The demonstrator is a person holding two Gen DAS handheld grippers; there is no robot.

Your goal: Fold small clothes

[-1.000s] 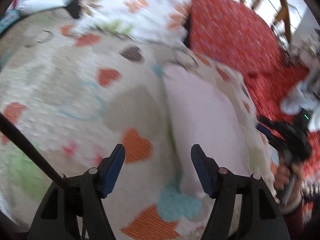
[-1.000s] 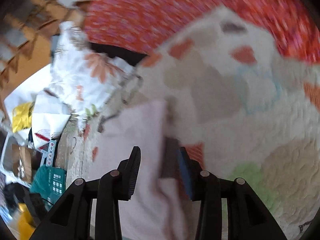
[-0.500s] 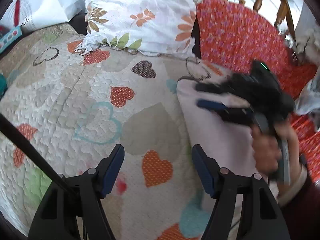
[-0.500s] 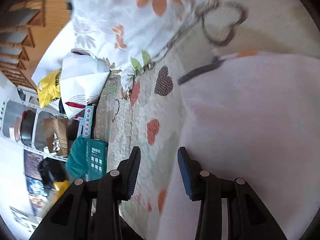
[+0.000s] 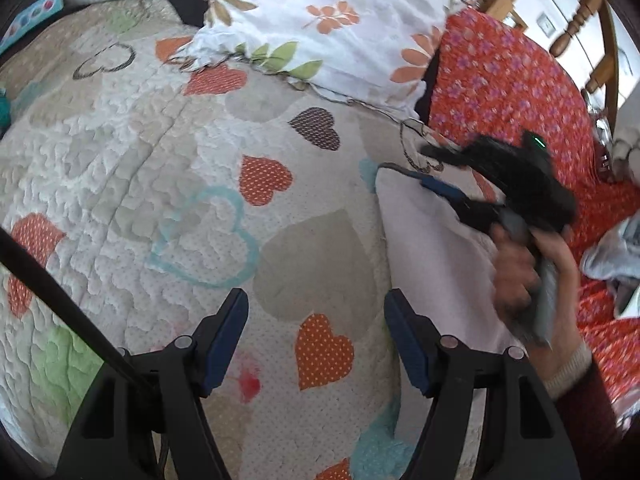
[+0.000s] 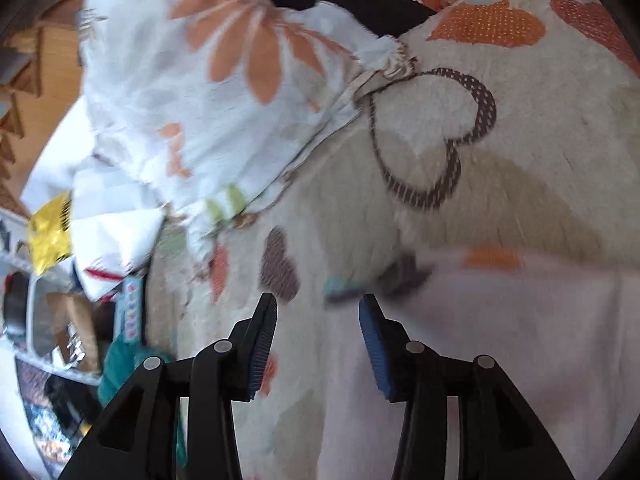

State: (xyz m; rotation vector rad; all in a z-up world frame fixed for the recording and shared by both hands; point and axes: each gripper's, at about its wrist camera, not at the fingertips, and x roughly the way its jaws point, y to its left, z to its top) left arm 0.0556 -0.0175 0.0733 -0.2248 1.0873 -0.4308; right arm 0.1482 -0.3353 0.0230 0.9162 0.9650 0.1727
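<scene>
Your pale pink garment [image 5: 432, 264] lies flat on the heart-print quilt [image 5: 168, 184], far corner by the floral pillow [image 5: 320, 20]. No fold visible yet, so most work's left. Left gripper [image 5: 316, 332] is open over bare quilt. Right gripper [image 6: 316, 334] is opening at that corner, nothing between the jaws. Red cover [image 5: 512, 88] behind, shelves at the side.

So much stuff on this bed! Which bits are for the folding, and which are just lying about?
For the folding:
pink cloth
left gripper
right gripper, jaws opening, nothing between them

Lying about:
floral pillow
heart quilt
red cloth
yellow packet
</scene>
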